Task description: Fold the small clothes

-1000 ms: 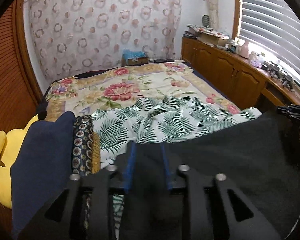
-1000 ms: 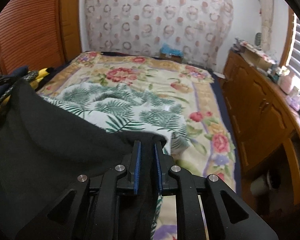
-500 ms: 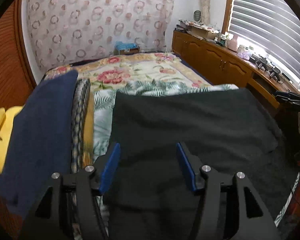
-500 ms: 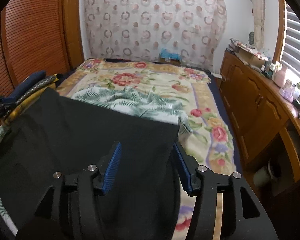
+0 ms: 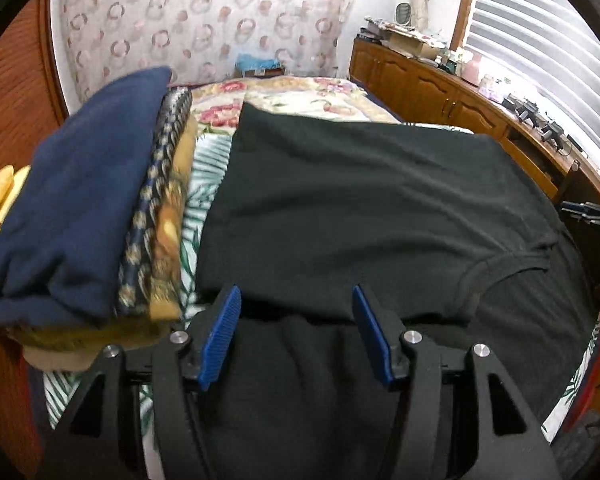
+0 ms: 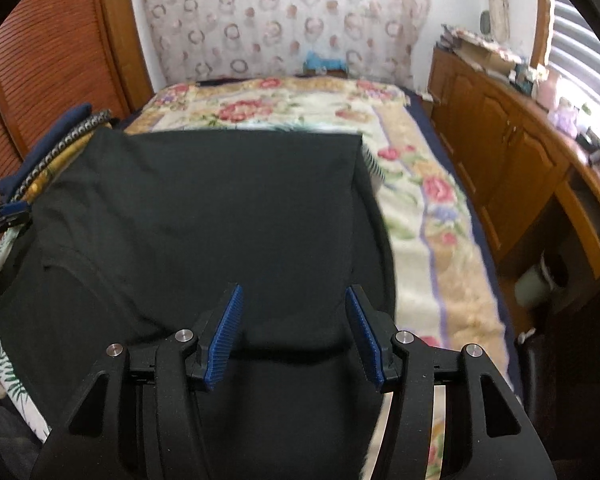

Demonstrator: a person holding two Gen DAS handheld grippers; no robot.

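Bed: a flowered blanket [image 6: 412, 184] covered it, a leaf-print sheet [image 5: 198, 188] on top.
Room: wooden cabinets [image 6: 496, 140] ran along the right wall.
Shirt: the black shirt [image 5: 380, 200] lay folded flat, long axis across the bed.
Stack: folded clothes [image 5: 84, 208] sat just left of it.
Left gripper [image 5: 296, 334]: jaws about half open, holding nothing.
Right gripper [image 6: 294, 332]: the same, empty above the shirt.

Black shirt [image 5: 380, 200], navy folded garment [image 5: 80, 208] (atop dotted and mustard ones), palm-leaf-print sheet [image 5: 202, 196]
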